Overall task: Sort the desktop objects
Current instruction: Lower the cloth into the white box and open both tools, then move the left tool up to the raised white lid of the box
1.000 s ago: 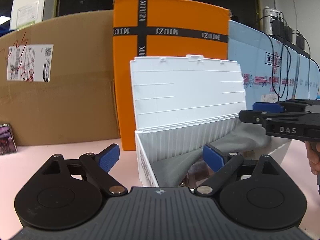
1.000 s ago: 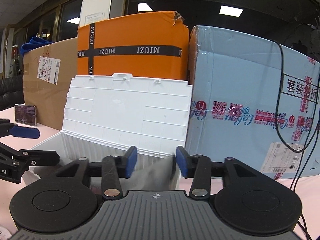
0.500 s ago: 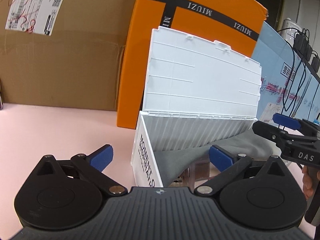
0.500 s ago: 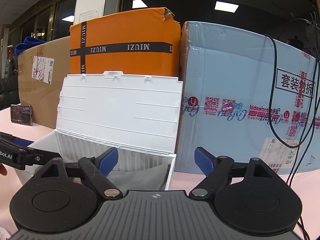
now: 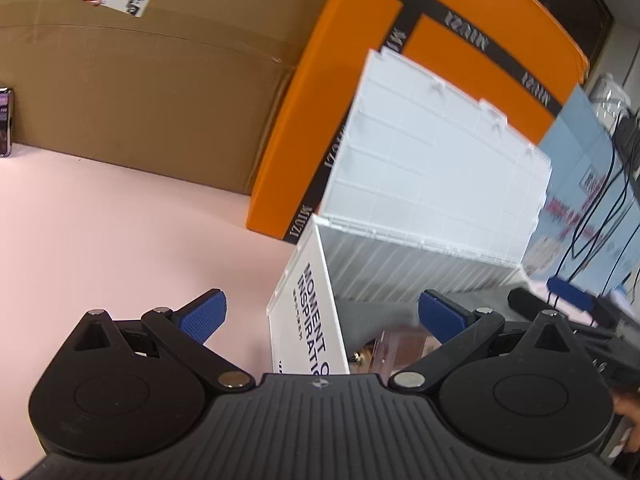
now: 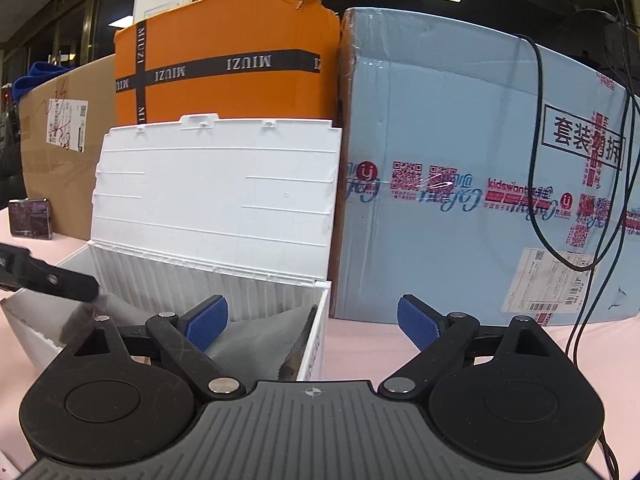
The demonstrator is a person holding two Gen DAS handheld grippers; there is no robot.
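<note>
A white storage box [image 5: 308, 320] with its lid [image 5: 432, 168] raised stands on the pink table. A grey cloth [image 5: 372, 316] and a small brownish item [image 5: 404, 344] lie inside. My left gripper [image 5: 322, 314] is open and straddles the box's left end wall. My right gripper [image 6: 312, 322] is open and straddles the box's right end wall [image 6: 316, 340], with the grey cloth [image 6: 256, 344] below its left finger. The right gripper's fingers [image 5: 568, 292] show at the right of the left wrist view. The left gripper's finger [image 6: 52, 278] shows over the box in the right wrist view.
An orange MIUZI box [image 6: 228, 64], a brown cardboard box [image 5: 140, 92] and a light blue box [image 6: 480, 168] stand behind the white box. Black cables [image 6: 580, 240] hang over the blue box. A small dark object [image 6: 30, 218] leans on the brown box at left.
My right gripper has opened wide from nearly shut. My left gripper has tilted and shifted so the box's left wall sits between its fingers.
</note>
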